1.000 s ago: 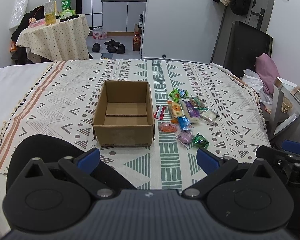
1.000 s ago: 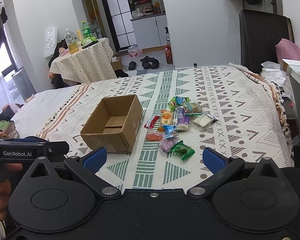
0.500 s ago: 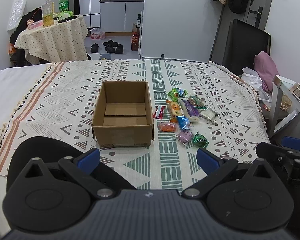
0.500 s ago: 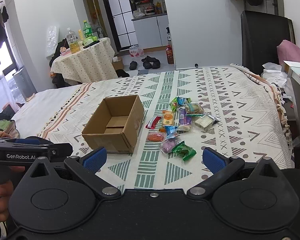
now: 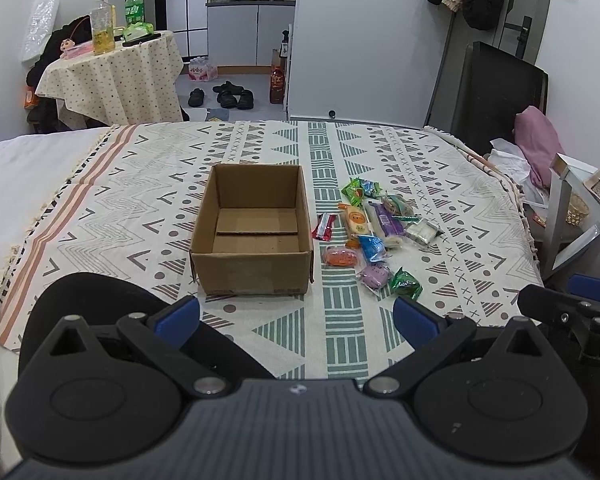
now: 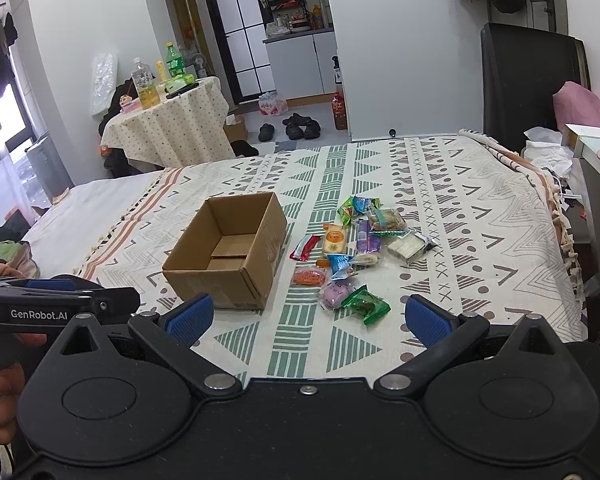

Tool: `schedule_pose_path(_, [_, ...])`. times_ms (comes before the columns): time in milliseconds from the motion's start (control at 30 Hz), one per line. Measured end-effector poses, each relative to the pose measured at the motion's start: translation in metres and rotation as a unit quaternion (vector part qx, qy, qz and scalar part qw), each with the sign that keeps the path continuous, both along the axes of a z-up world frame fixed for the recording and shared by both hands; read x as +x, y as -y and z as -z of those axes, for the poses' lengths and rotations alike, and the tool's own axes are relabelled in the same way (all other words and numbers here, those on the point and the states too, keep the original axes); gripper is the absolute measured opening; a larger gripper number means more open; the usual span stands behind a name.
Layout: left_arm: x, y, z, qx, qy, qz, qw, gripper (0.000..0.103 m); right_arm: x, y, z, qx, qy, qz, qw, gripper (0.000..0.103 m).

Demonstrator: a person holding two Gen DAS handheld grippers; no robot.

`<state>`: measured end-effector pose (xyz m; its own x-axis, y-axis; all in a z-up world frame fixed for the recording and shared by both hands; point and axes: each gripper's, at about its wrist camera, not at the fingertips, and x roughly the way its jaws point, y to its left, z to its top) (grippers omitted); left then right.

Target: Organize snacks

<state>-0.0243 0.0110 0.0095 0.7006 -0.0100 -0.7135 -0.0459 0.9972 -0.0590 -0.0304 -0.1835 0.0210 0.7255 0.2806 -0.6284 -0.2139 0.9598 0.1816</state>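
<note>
An empty open cardboard box (image 5: pixel 252 236) (image 6: pixel 226 252) sits on the patterned blanket. To its right lie several wrapped snacks: a green packet (image 5: pixel 407 283) (image 6: pixel 366 305) nearest me, a purple one (image 5: pixel 374 275) (image 6: pixel 335 294), an orange one (image 5: pixel 341 257) (image 6: pixel 309 276), a blue one (image 5: pixel 372 247) and a red stick (image 5: pixel 324 227) (image 6: pixel 305 247). My left gripper (image 5: pixel 296 316) is open, held short of the box. My right gripper (image 6: pixel 306 318) is also open, just short of the green packet. Neither holds anything.
The patterned blanket (image 5: pixel 140 200) covers a bed; its near edge lies just under the grippers. A side table (image 5: pixel 572 216) stands at the right. A round table with bottles (image 5: pixel 112 68), shoes on the floor (image 5: pixel 228 96) and a black chair (image 5: pixel 496 96) are beyond the bed.
Both views have risen and drawn back slightly, so the box and snacks sit a little lower and farther. Both grippers stay open and nothing on the bed has moved.
</note>
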Motion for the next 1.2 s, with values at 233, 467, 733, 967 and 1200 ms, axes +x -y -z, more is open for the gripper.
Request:
schedule_pose_path(233, [0.002, 0.003, 0.000, 0.007, -0.002, 0.006, 1.0000, 0.102, 0.000, 0.000, 0.000, -0.001, 0.001, 0.000, 1.000, 0.103])
schedule_pose_path(467, [0.009, 0.009, 0.003, 0.009, -0.007, 0.010, 0.9999, 0.102, 0.006, 0.007, 0.000, 0.003, 0.000, 0.005, 1.000, 0.103])
schedule_pose_path(733, [0.022, 0.015, 0.011, 0.013, -0.012, 0.006, 0.9998, 0.102, 0.014, 0.015, 0.010, 0.007, -0.010, 0.011, 1.000, 0.103])
schedule_pose_path(967, [0.039, 0.020, 0.020, -0.004, -0.016, -0.002, 0.9999, 0.102, 0.026, 0.022, 0.021, 0.014, -0.020, 0.014, 1.000, 0.103])
schedule_pose_path(1200, [0.059, 0.028, 0.034, -0.014, -0.026, -0.002, 0.9996, 0.102, 0.042, 0.029, 0.040, 0.020, -0.042, 0.024, 0.999, 0.103])
